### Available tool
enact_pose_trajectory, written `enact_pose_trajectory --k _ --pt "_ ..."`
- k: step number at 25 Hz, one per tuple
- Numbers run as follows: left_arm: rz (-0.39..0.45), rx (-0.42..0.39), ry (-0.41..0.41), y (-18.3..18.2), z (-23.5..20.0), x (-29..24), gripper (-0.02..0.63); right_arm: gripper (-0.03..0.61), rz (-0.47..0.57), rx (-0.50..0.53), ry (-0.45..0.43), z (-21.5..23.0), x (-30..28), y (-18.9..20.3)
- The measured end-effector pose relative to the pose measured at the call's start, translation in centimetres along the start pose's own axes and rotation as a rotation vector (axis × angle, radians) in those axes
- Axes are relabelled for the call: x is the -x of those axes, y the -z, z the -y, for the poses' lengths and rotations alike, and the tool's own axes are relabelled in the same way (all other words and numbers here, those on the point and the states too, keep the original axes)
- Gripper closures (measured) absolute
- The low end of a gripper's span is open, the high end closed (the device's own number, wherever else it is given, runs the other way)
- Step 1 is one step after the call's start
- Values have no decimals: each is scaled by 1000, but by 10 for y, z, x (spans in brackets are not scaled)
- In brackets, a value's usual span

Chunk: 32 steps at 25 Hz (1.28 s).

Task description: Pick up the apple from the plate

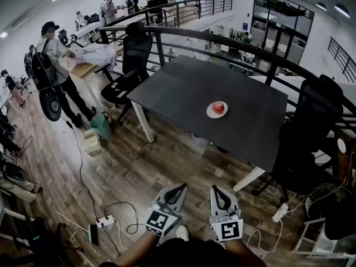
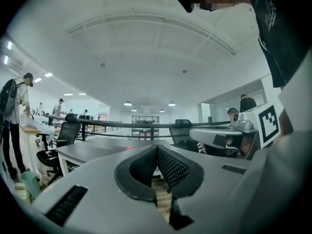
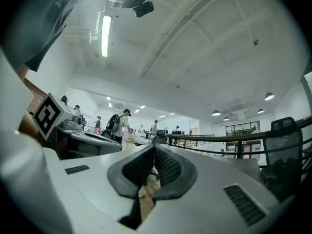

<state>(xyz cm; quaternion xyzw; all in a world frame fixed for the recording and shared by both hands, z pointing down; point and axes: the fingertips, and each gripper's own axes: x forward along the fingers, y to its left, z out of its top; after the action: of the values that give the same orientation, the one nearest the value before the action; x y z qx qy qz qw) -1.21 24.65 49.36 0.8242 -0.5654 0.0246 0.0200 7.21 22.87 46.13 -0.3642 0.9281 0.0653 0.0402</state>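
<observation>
A red apple (image 1: 218, 107) sits on a small white plate (image 1: 211, 114) near the middle of a dark grey table (image 1: 183, 88), well ahead of both grippers. In the head view my left gripper (image 1: 179, 188) and right gripper (image 1: 217, 189) are side by side over the wooden floor, short of the table's near edge. Both are shut with nothing between their pads. The left gripper view looks level along the shut left gripper (image 2: 157, 147) at the table (image 2: 87, 151), where the apple (image 2: 129, 147) shows as a red speck. In the right gripper view the shut right gripper (image 3: 154, 149) hides the apple.
A black office chair (image 1: 132, 60) stands at the table's far left and another (image 1: 311, 127) at its right. A power strip (image 1: 104, 222) and cables lie on the floor at lower left, another strip (image 1: 280, 211) at lower right. A green bin (image 1: 102, 127) stands left of the table. People stand at desks beyond a railing (image 1: 183, 35).
</observation>
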Motion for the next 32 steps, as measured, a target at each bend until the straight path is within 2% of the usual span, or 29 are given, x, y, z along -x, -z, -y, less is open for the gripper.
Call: enact_pose_trajectory --k 5,14,17,21,24,26,29,32 --pt "44 36 47 -18 -14 -3 591 555 33 -10 22 -9 -25 -6" --pt "45 15 70 -24 -29 -51 591 555 9 8 24 19 -52 7" --pt "42 15 62 -26 -34 -75 591 555 17 17 -7 34 -68 8" --pt "41 68 42 -30 -49 -109 591 555 55 90 -44 55 -96 -2" --pt "47 92 23 -35 -60 -132 591 555 68 89 -54 76 -115 -3" --pt "42 83 12 -35 -64 -145 591 555 79 73 -54 91 -124 -3" --pt "29 76 -7 -33 -67 -163 591 555 67 100 -58 114 -130 4" --pt "6 48 -35 -28 -71 -178 591 555 50 56 -40 137 -137 10"
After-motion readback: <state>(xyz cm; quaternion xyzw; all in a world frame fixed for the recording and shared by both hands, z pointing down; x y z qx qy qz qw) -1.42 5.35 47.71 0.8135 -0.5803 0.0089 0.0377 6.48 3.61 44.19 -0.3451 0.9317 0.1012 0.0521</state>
